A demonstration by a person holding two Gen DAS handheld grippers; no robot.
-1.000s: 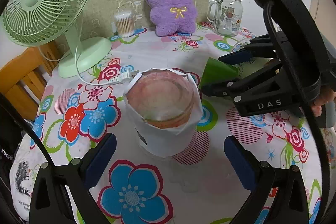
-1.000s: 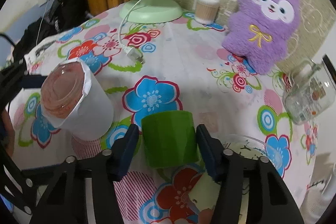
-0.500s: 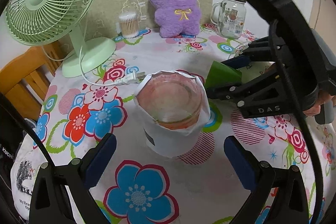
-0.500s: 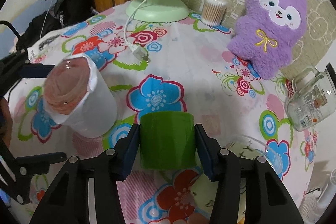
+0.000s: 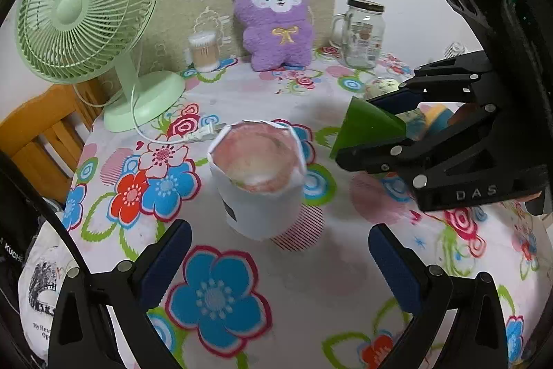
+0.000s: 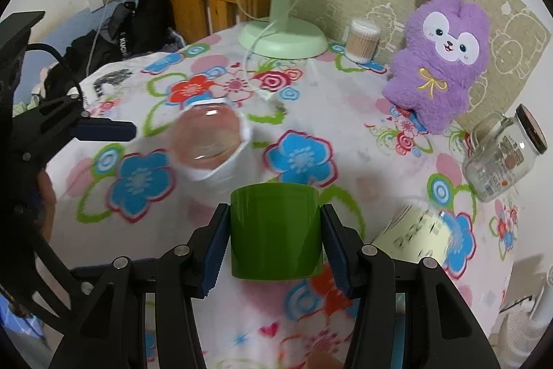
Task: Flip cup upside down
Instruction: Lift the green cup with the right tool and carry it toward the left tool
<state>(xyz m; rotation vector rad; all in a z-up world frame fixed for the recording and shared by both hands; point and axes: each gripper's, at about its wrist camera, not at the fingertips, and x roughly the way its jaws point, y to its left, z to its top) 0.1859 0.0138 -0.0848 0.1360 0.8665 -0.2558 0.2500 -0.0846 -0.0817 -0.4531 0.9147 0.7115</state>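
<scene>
My right gripper (image 6: 274, 236) is shut on a green cup (image 6: 275, 230) and holds it lifted above the flowered tablecloth. The same cup (image 5: 366, 128) shows in the left wrist view, clamped between the right gripper's dark blue pads (image 5: 394, 101) and tilted on its side. My left gripper (image 5: 280, 251) is open and empty, low over the table, just in front of a paper-wrapped glass jar (image 5: 259, 185). That jar (image 6: 207, 140) stands left of the green cup in the right wrist view.
A green desk fan (image 5: 86, 9) with its cord and plug (image 5: 204, 135) stands back left. A purple plush toy (image 5: 276, 23), a cotton-swab box (image 5: 204, 52) and a glass mug jar (image 5: 361, 37) line the back. A wooden chair (image 5: 38, 134) is at the left edge.
The right gripper has lifted the green cup higher off the table. The left gripper has pulled back slightly from the wrapped jar.
</scene>
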